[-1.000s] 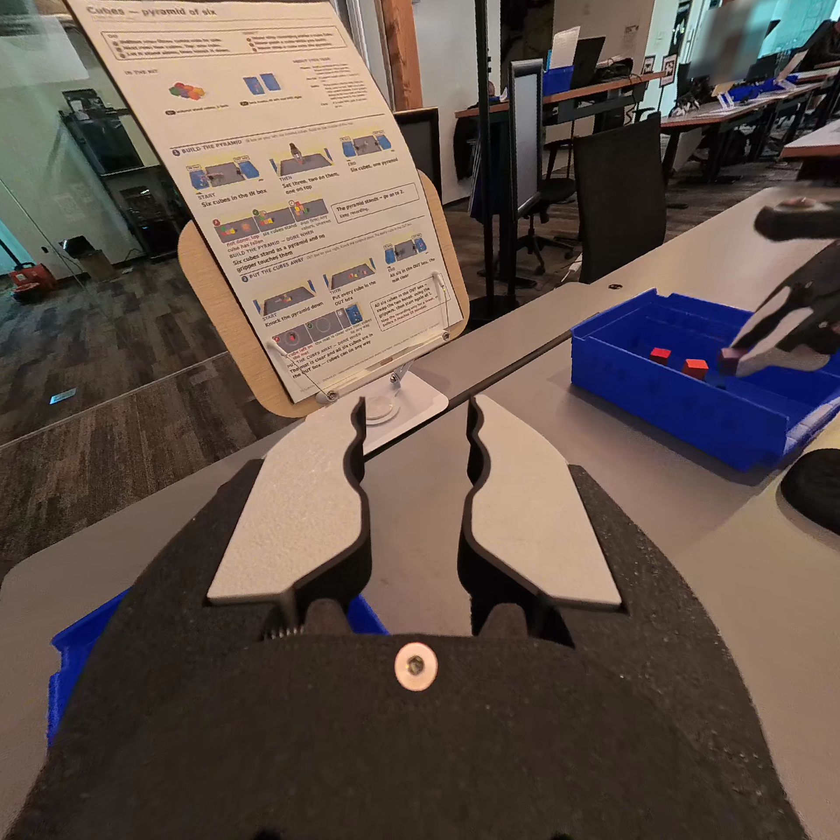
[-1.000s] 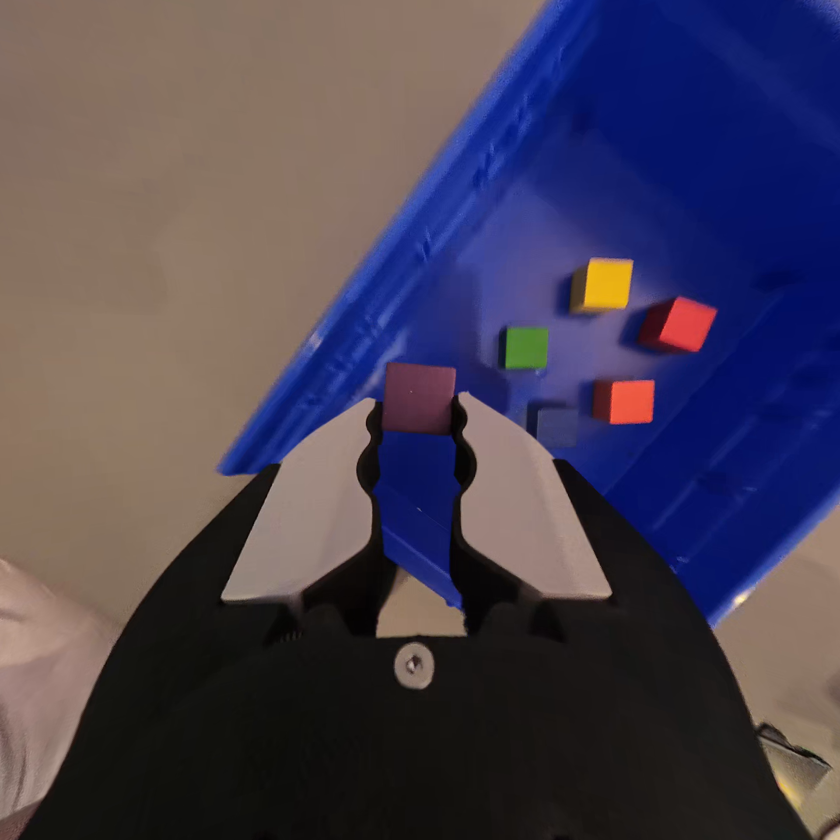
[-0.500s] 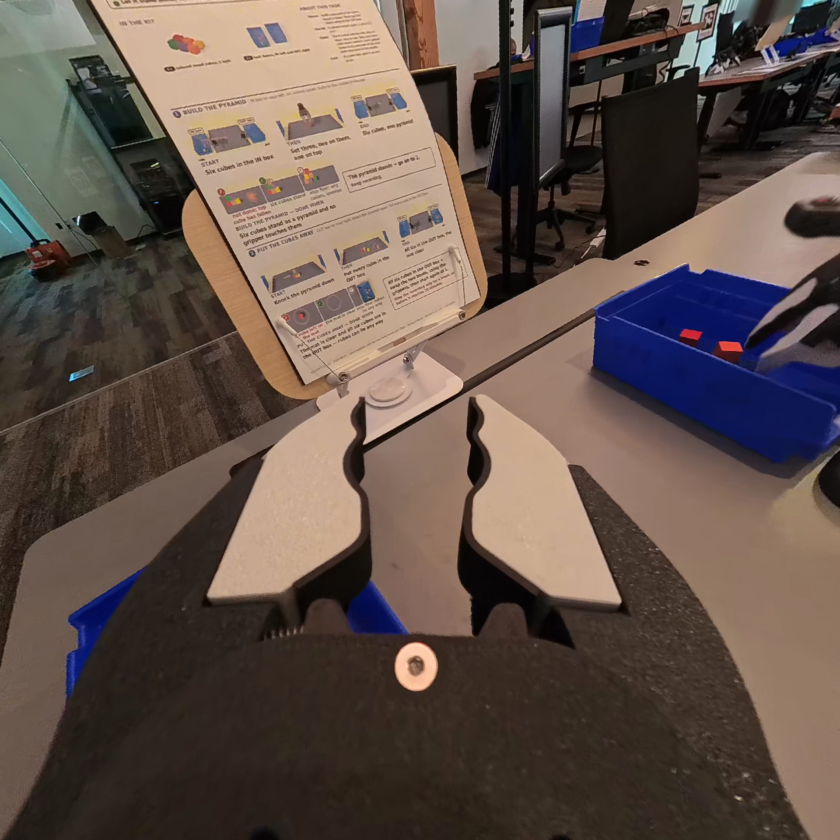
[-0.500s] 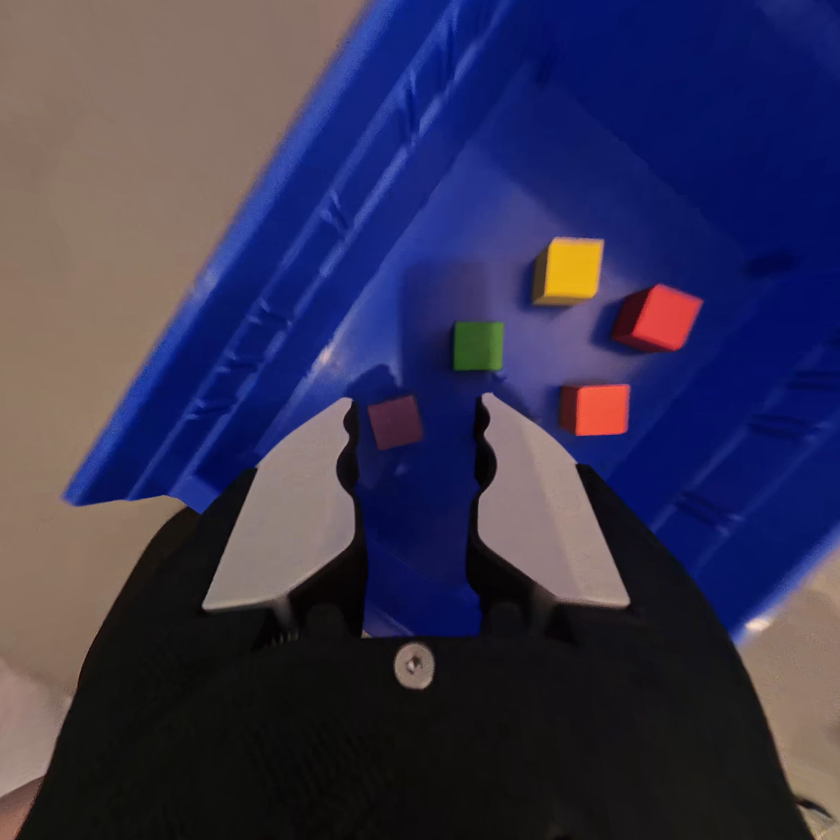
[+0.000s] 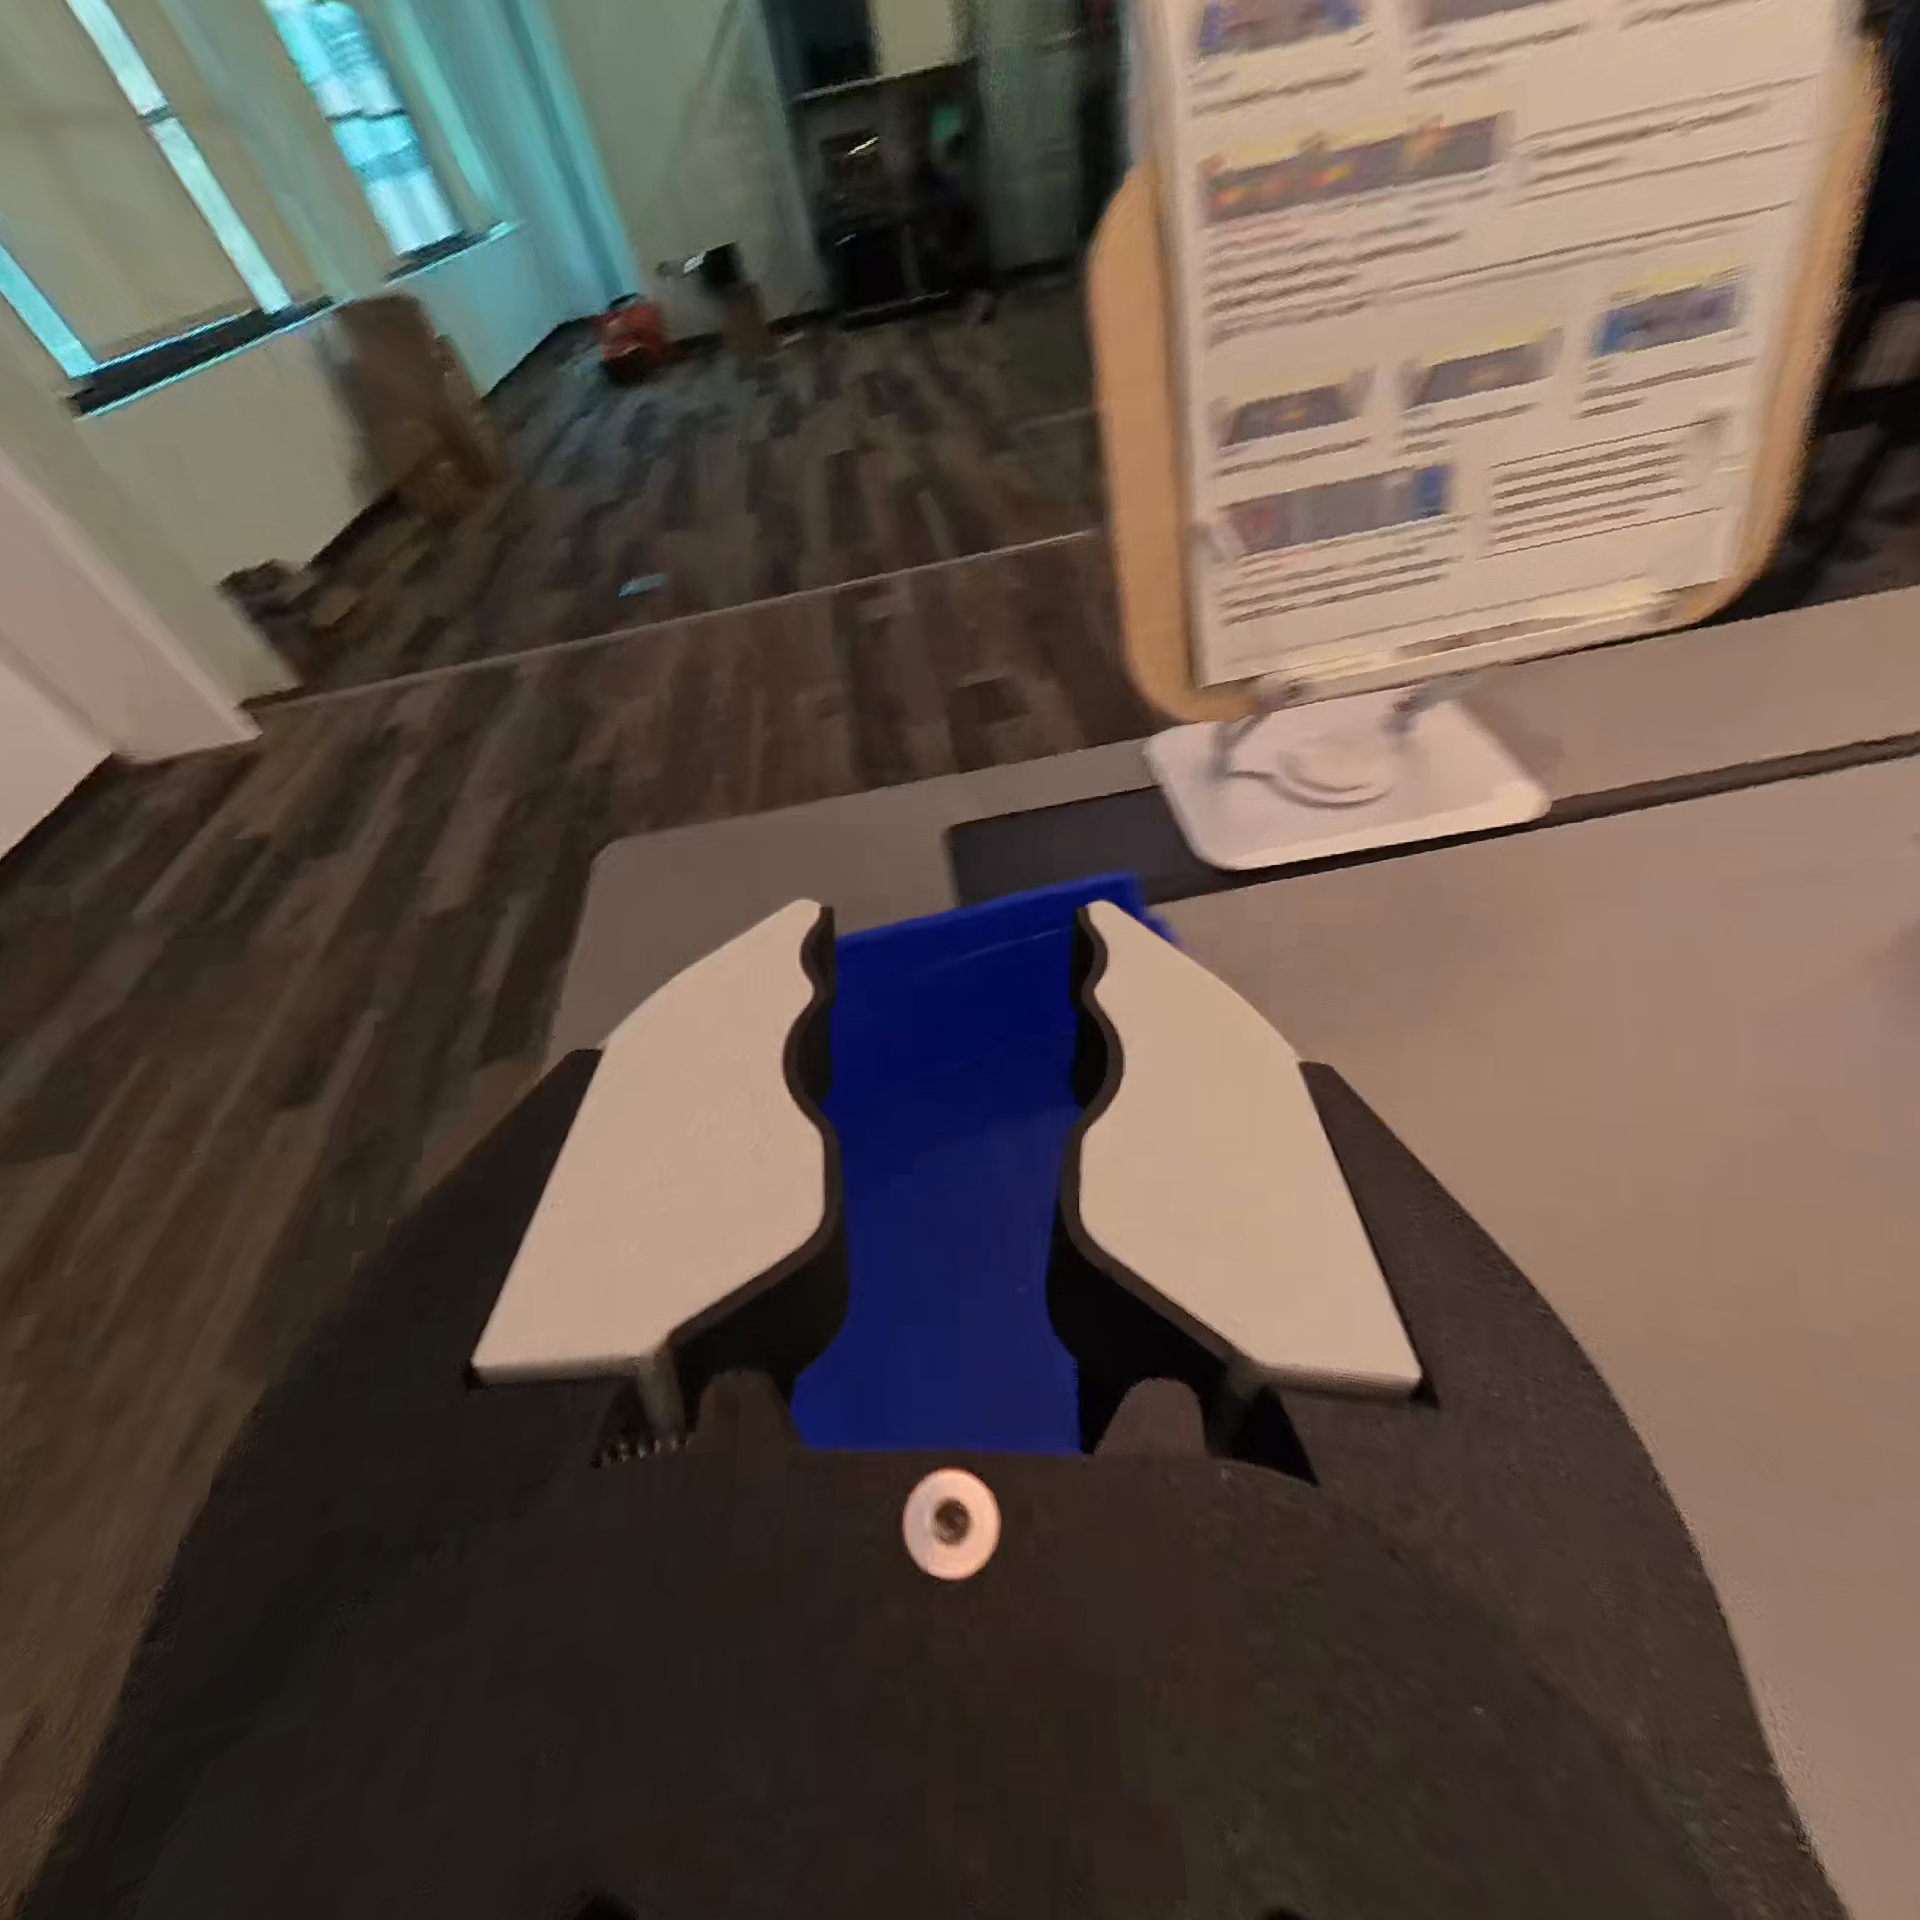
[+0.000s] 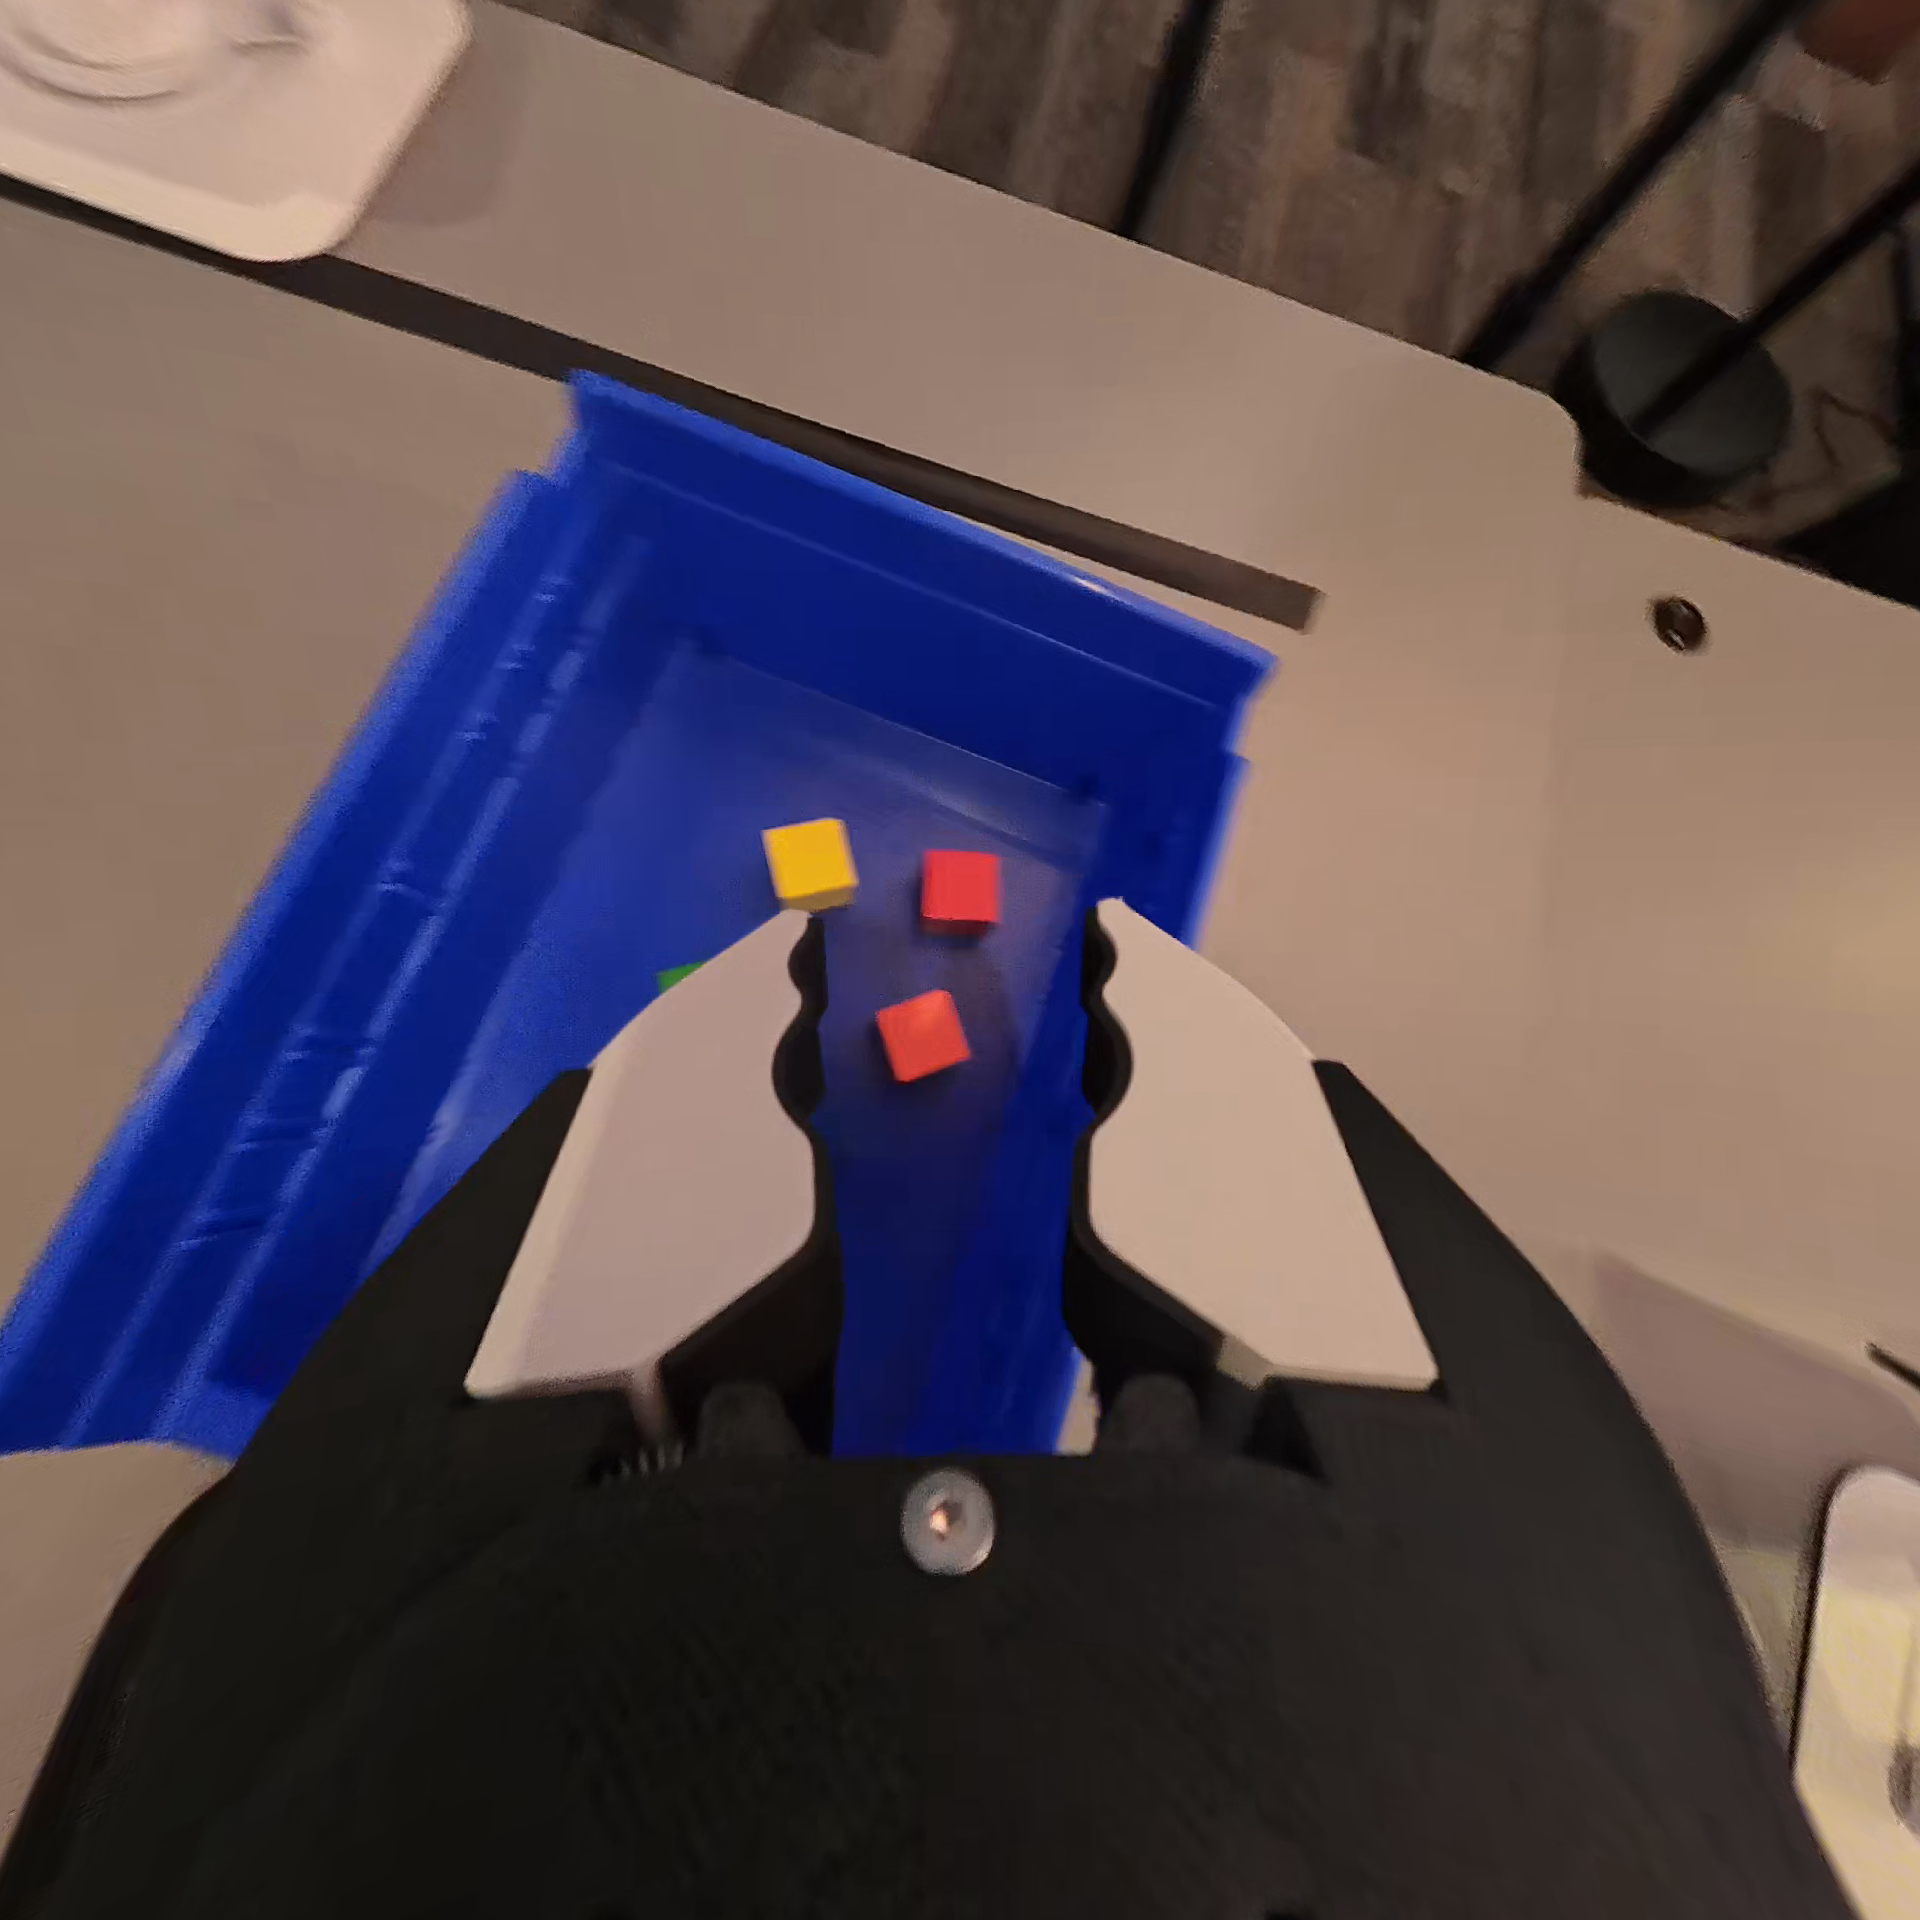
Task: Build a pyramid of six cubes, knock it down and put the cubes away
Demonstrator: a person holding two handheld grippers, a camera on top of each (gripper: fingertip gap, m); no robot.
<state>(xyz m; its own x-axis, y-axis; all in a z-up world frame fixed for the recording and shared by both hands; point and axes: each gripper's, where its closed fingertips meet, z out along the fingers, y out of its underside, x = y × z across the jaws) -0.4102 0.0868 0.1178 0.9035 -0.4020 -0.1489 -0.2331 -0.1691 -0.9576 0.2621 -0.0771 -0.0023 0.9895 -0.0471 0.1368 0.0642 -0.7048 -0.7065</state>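
In the right wrist view my right gripper (image 6: 951, 920) is open and holds nothing, well above a blue bin (image 6: 436, 831). On the bin's floor lie a yellow cube (image 6: 808, 858), a red cube (image 6: 961, 885) and an orange cube (image 6: 923, 1035). A green cube (image 6: 681, 975) peeks out beside my left finger. The purple cube is hidden from view. In the left wrist view my left gripper (image 5: 951, 920) is open and holds nothing, above a second blue bin (image 5: 940, 1143) at the table's near-left corner.
The grey table (image 5: 1558, 1091) ends just past the left bin, with dark wood floor beyond. An instruction board on a white stand (image 5: 1351, 779) is at the back. A black slot (image 6: 935, 468) runs along the table behind the right bin. My right gripper's tips are some 12 cm from the orange cube (image 6: 923, 1035).
My right gripper opened and let go of the purple cube into the bin, then rose and drew back. My left gripper swung left, so the board moved to the right of its view.
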